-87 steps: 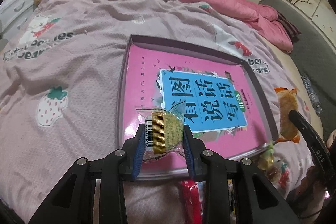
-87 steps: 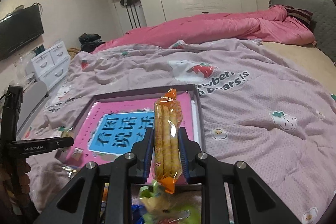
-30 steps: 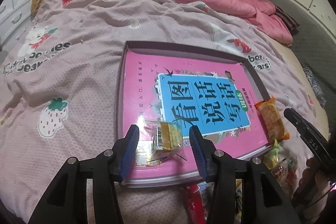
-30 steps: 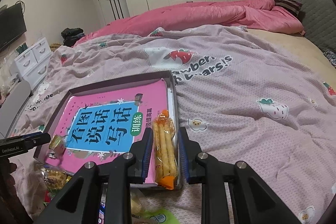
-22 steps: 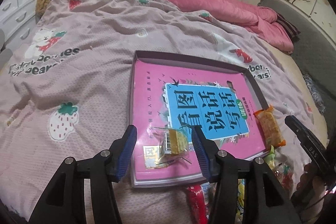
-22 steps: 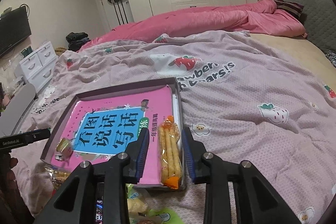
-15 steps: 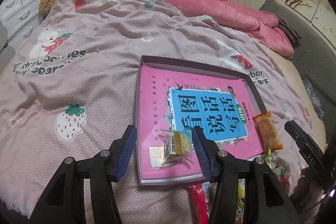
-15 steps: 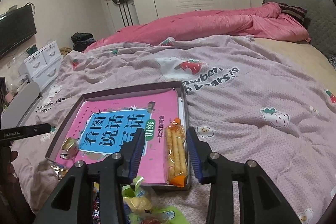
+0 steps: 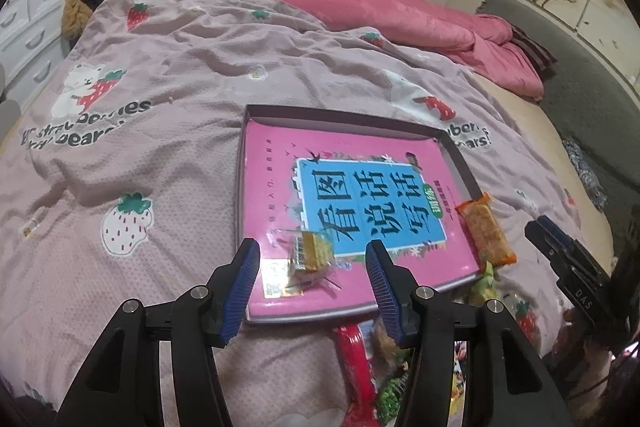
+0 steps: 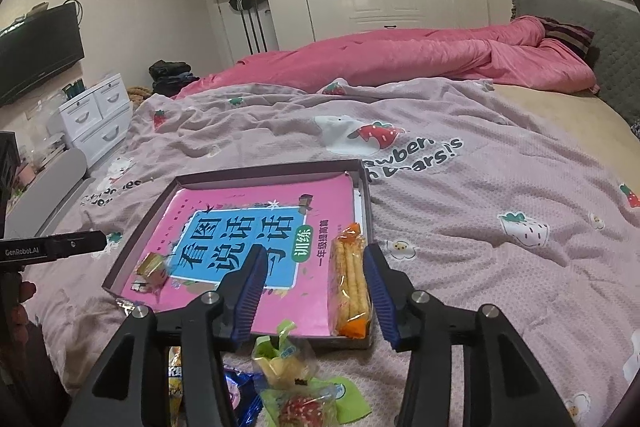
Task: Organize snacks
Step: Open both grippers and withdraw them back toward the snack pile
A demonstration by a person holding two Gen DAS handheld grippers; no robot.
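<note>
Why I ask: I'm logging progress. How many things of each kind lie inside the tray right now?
Snack packets: 2 (stick-biscuit packet, small yellow packet)
Books: 1 (pink book)
Total: 3

Dim warm indoor light, soft focus, heavy fisheye bending, dark corners.

Bed point(image 9: 168, 147); box point(image 9: 256, 113); loose snacks point(image 10: 296, 379)
</note>
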